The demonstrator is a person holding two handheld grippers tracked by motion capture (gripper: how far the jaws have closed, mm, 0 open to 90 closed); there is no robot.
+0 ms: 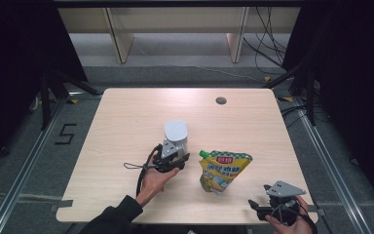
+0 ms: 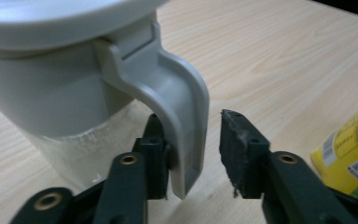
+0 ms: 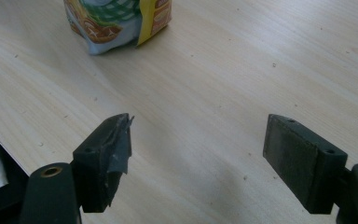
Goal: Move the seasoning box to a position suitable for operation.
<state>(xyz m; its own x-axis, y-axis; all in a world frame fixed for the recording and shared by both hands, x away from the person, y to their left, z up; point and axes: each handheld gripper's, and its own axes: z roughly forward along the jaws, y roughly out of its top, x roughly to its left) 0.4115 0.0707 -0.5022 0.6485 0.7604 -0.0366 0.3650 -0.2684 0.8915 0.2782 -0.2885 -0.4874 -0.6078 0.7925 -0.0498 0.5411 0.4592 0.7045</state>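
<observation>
A grey lidded jug (image 1: 175, 134) stands upright near the middle of the table. My left gripper (image 1: 174, 160) reaches it from the near side. In the left gripper view the jug's curved grey handle (image 2: 182, 102) hangs between the jaws of my left gripper (image 2: 193, 125). The left pad (image 2: 154, 140) lies against the handle, and a gap separates the handle from the right pad (image 2: 233, 140). A yellow spouted food pouch (image 1: 222, 170) lies to the right of the jug. At the table's near right corner my right gripper (image 1: 255, 207) stands open and holds nothing (image 3: 200, 130).
The wooden table (image 1: 126, 112) has a round cable hole (image 1: 220, 101) near its far edge. The pouch (image 3: 116, 23) lies well ahead of the right jaws, and its edge (image 2: 349, 149) is just right of the left jaws. Wooden shelving and cables are on the floor beyond.
</observation>
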